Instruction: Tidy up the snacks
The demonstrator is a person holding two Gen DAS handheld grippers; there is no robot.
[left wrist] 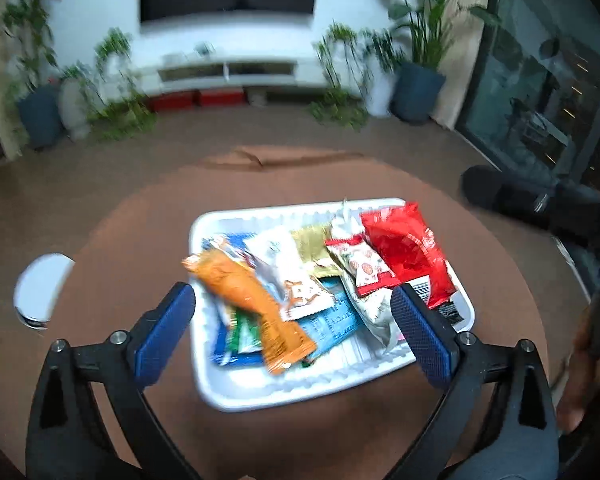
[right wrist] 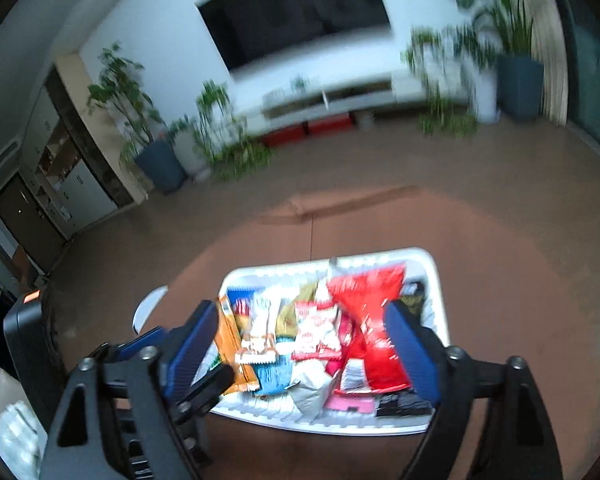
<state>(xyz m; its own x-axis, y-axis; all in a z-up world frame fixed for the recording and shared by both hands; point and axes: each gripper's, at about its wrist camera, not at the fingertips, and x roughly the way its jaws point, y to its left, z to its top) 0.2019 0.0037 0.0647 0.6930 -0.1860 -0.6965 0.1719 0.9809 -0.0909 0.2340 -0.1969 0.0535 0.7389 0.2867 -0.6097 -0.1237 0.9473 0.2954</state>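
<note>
A white tray on a round brown table holds several snack packets. An orange packet lies across the pile on the left and a red packet at the right end; blue, white and gold packets fill the space between. My left gripper hangs open above the tray's near half, nothing between its blue pads. The right wrist view shows the same tray, orange packet and red packet. My right gripper is open and empty above them. The left gripper's fingers show beside it.
A small white round object sits on the table left of the tray. A black cylinder-shaped object lies beyond the table's right edge. A person's hand is at the right. Potted plants and a low white cabinet stand far behind.
</note>
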